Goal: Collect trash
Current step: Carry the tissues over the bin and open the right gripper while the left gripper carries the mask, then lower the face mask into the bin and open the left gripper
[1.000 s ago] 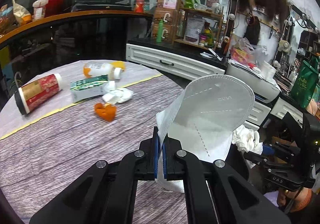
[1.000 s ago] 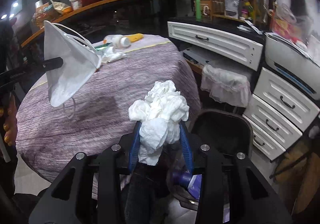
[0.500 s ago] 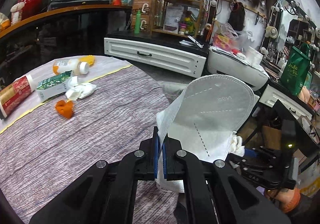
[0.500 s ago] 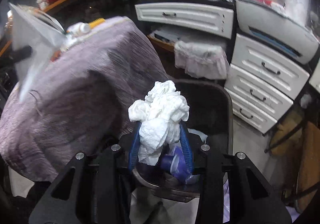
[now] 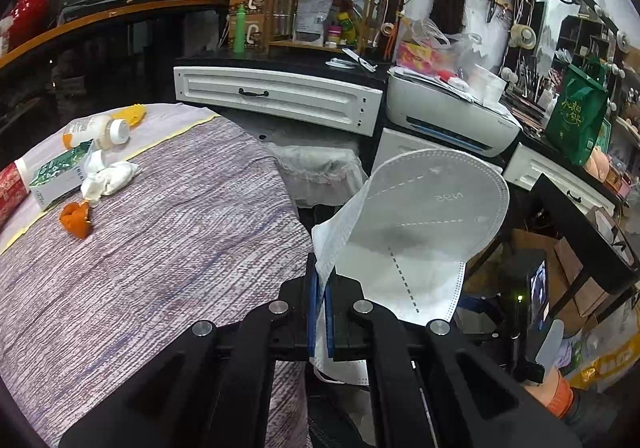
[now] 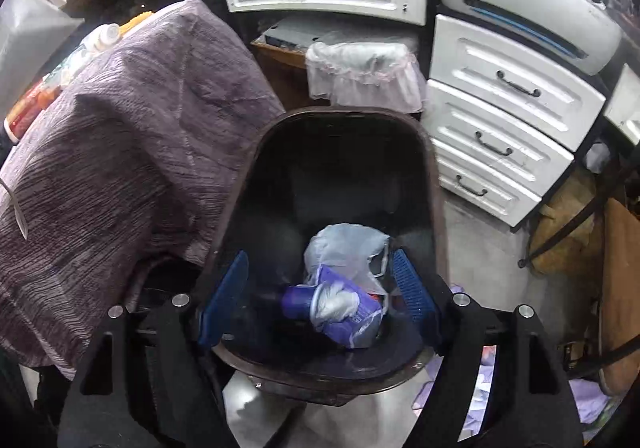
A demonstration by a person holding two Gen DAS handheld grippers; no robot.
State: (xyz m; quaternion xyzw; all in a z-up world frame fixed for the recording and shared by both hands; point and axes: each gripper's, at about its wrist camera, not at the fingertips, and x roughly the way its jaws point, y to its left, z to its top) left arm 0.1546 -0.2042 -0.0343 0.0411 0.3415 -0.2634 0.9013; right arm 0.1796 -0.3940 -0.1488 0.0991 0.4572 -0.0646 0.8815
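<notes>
My left gripper [image 5: 320, 300] is shut on a white face mask [image 5: 416, 232] and holds it up past the edge of the round table [image 5: 160, 260]. My right gripper [image 6: 316, 296] is open and empty above a dark trash bin [image 6: 434, 208]. In the bin lie a purple bottle [image 6: 296, 298], a crumpled white tissue [image 6: 334, 302] and a clear plastic bag [image 6: 344, 248]. On the table's far left lie an orange peel [image 5: 76, 218], a white tissue wad [image 5: 110, 178], a green carton [image 5: 56, 176] and a white bottle [image 5: 96, 132].
White drawers [image 6: 500, 120] and a printer [image 5: 448, 116] stand right of the bin. A small lined waste basket [image 6: 360, 72] sits behind the bin. Shelves with bottles and boxes [image 5: 256, 0] fill the back wall.
My right gripper has moved over the bin, opened and let go of the white tissue, which now lies in the bin. My left gripper has swung right with the mask.
</notes>
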